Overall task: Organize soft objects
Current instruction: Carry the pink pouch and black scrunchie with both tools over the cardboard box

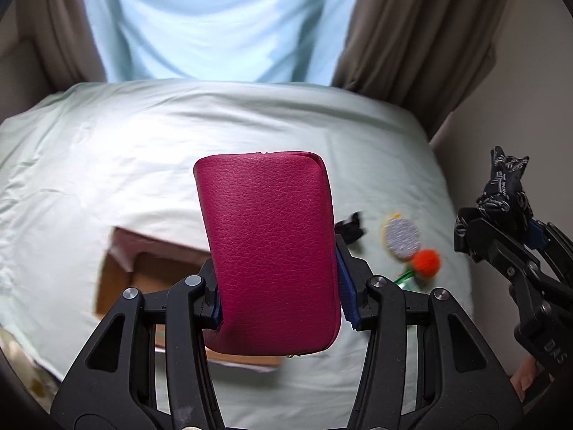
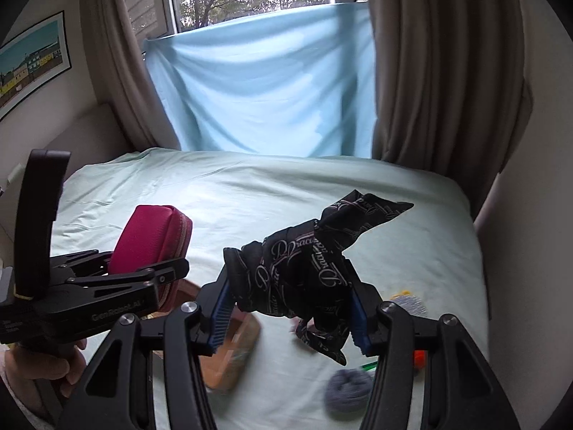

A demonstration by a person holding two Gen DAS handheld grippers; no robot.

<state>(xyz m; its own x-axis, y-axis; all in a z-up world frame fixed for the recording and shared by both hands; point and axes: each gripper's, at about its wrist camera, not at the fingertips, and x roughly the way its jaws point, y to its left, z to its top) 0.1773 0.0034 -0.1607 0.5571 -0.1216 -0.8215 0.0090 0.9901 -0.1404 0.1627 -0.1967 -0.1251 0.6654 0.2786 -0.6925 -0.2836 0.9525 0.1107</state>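
My left gripper (image 1: pixel 279 286) is shut on a magenta leather pouch (image 1: pixel 268 251), held above the bed; the same pouch (image 2: pixel 150 247) appears at the left of the right wrist view. My right gripper (image 2: pixel 290 308) is shut on a crumpled black cloth with white lettering (image 2: pixel 315 261), also lifted off the bed; that cloth (image 1: pixel 505 186) shows at the right edge of the left wrist view. Below lies an open cardboard box (image 1: pixel 143 272), partly hidden by the pouch. On the sheet lie a grey-and-yellow pad (image 1: pixel 401 238) and an orange pompom (image 1: pixel 426 261).
The bed carries a pale green sheet (image 2: pixel 250 193). A grey woolly ball (image 2: pixel 349 388) and a green stick (image 2: pixel 367 366) lie near its front right. Brown curtains (image 2: pixel 429 71) and a light blue cloth (image 2: pixel 265 89) hang at the window behind. A hand (image 2: pixel 46 369) holds the left gripper.
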